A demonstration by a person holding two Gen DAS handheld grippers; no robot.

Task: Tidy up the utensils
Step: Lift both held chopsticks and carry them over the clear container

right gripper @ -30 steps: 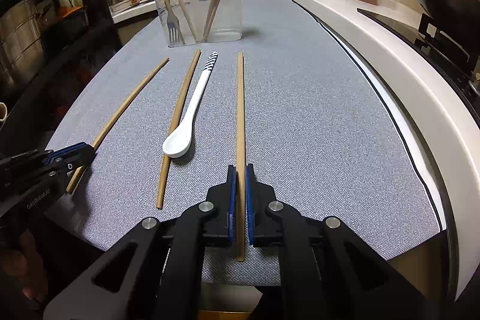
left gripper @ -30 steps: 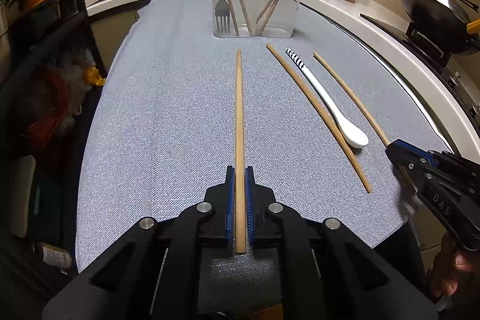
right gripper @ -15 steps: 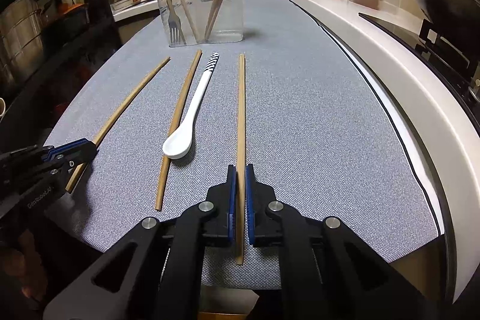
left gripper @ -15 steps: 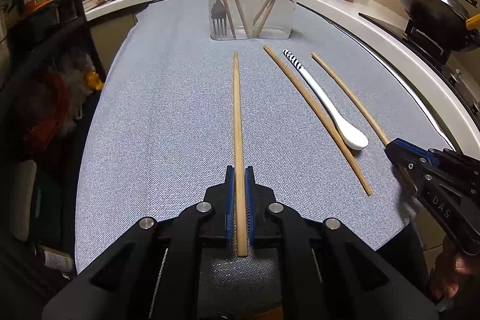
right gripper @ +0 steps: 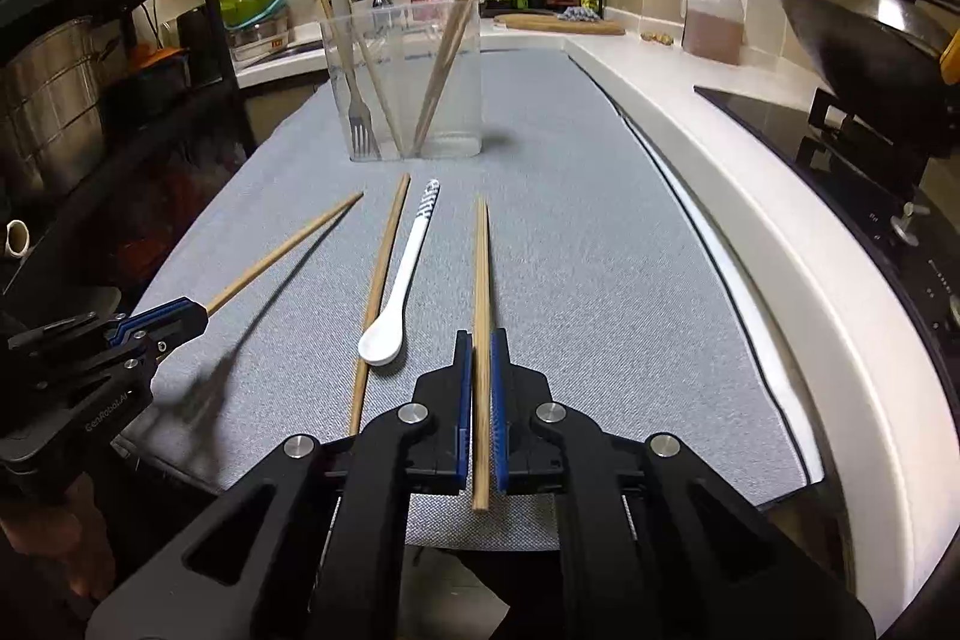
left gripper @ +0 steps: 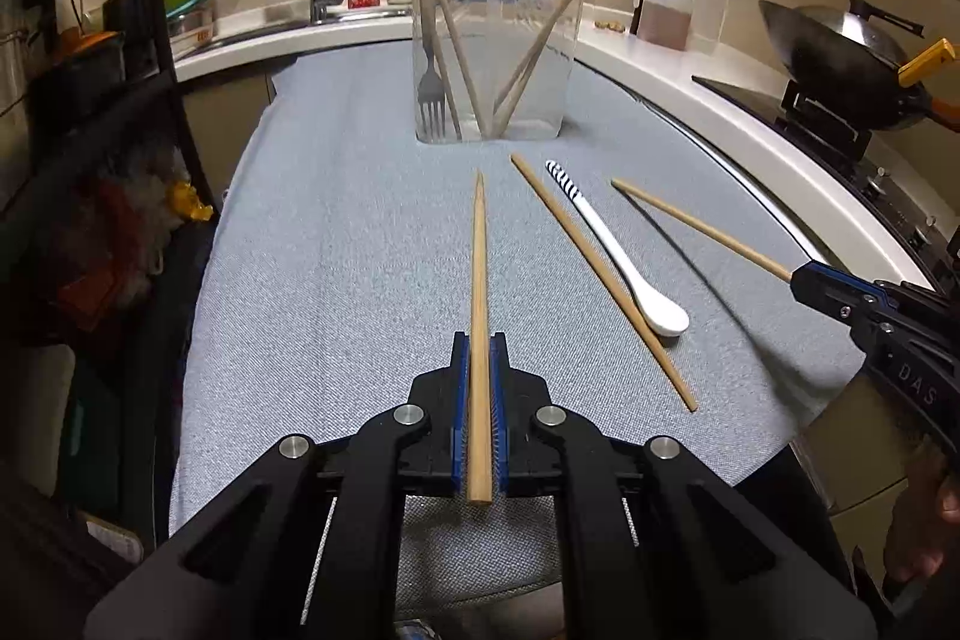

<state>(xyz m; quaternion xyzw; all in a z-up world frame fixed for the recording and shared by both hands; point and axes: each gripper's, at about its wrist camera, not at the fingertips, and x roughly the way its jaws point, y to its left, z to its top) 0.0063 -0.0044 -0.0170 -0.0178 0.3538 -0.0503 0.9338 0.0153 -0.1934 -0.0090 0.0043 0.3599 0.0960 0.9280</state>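
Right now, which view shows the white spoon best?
The left wrist view: the white spoon lies unobstructed, its striped handle and bowl both clear, beside the loose chopstick on the grey mat. The right wrist view also shows it whole, but smaller and more foreshortened.

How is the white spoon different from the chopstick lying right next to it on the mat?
The spoon is white with a striped handle end and a rounded bowl; the loose chopstick is plain tan wood, straight and thin. The chopstick is longer, reaching nearer the mat's front edge than the spoon. Both lie flat, side by side, ungripped, pointing towards the clear container.
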